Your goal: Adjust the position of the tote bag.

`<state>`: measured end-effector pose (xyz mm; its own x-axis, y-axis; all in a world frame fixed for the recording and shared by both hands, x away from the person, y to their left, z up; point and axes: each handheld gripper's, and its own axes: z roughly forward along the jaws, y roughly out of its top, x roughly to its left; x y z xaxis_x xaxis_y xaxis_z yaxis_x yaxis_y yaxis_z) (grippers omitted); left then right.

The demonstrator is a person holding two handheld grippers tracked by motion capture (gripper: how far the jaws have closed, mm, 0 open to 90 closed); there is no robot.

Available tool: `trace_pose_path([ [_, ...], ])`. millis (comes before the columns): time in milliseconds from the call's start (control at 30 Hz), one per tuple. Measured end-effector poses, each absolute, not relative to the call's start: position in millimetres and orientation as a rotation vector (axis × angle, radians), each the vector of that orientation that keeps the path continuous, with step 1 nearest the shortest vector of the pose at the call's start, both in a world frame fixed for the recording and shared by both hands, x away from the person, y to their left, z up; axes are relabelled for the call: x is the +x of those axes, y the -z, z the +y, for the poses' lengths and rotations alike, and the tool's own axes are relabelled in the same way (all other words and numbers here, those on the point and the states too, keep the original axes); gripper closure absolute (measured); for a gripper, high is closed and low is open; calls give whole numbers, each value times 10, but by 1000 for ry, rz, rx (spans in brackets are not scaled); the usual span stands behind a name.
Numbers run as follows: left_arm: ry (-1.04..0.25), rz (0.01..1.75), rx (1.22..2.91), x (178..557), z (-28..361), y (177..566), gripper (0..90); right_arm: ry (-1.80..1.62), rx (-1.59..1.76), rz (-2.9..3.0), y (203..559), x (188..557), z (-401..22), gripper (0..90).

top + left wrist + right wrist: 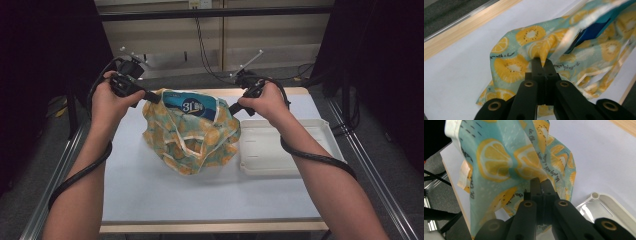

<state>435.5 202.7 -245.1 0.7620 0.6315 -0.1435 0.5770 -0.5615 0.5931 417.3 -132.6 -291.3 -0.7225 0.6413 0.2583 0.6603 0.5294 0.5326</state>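
Both grippers are clamped on the fruit-print bag (192, 137), mid-frame on the table (150, 190); left gripper (152, 97) pinches its left rim, right gripper (232, 109) its right; blue pack (192, 106) sits inside; next, probably lift evenly or it tips.

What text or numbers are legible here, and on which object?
"31" with more print after it too blurred to read: white on the blue package inside the lemon-print bag.
Black script lines on the lemon-print bag, right gripper view and left gripper view: real lettering, but too small and creased to quote reliably.
White tray: no text visible.
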Motion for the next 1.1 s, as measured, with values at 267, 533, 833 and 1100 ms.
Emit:
trace_pose_path([
  [267, -139, 931, 2271, 4465, 1986, 2161, 900, 968, -1155, -2718, 2930, 4172, -1363, 900],
  [533, -130, 953, 2235, 4721, 1762, 2159, 900, 939, -1152, -2722, 2972, 4177, -1381, 900],
  [833, -24, 1021, 2314, 4850, 1708, 2475, 900, 902, -1138, -2743, 3006, 4137, -1448, 808],
  [1100, -16, 1051, 2317, 4817, 1771, 2522, 900, 851, -1069, -2819, 2848, 4001, -1446, 613],
])
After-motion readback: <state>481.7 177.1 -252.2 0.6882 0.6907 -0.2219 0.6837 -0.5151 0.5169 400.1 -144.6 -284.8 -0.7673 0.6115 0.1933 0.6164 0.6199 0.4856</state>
